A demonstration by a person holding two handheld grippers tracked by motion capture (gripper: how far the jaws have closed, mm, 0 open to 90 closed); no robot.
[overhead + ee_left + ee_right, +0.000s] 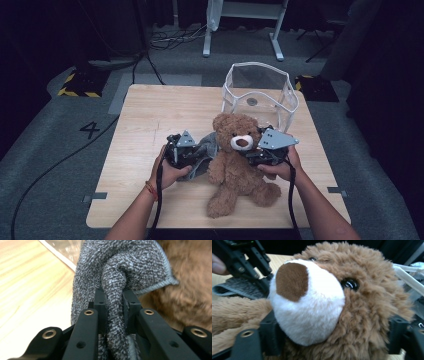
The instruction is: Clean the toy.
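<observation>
A brown teddy bear (pixel 235 165) sits upright mid-table, facing me. A grey terry cloth (pixel 207 145) lies against its side, at the left in the high view. My left gripper (pixel 197 154) is shut on a bunched fold of that cloth (pixel 120 270), which is pinched between the pads (pixel 101 302). My right gripper (pixel 248 152) comes in from the bear's other side. Its jaws stand wide on either side of the bear's head (pixel 362 302), below the white muzzle, without squeezing the fur. The left gripper (pixel 249 260) and cloth (pixel 239 288) also appear behind the bear in the right gripper view.
A clear plastic bag with white trim (pixel 260 90) stands open at the table's back right, just behind the bear. The wooden table (pixel 150 115) has bare room at the left and back left. A white stand and cables are on the floor beyond.
</observation>
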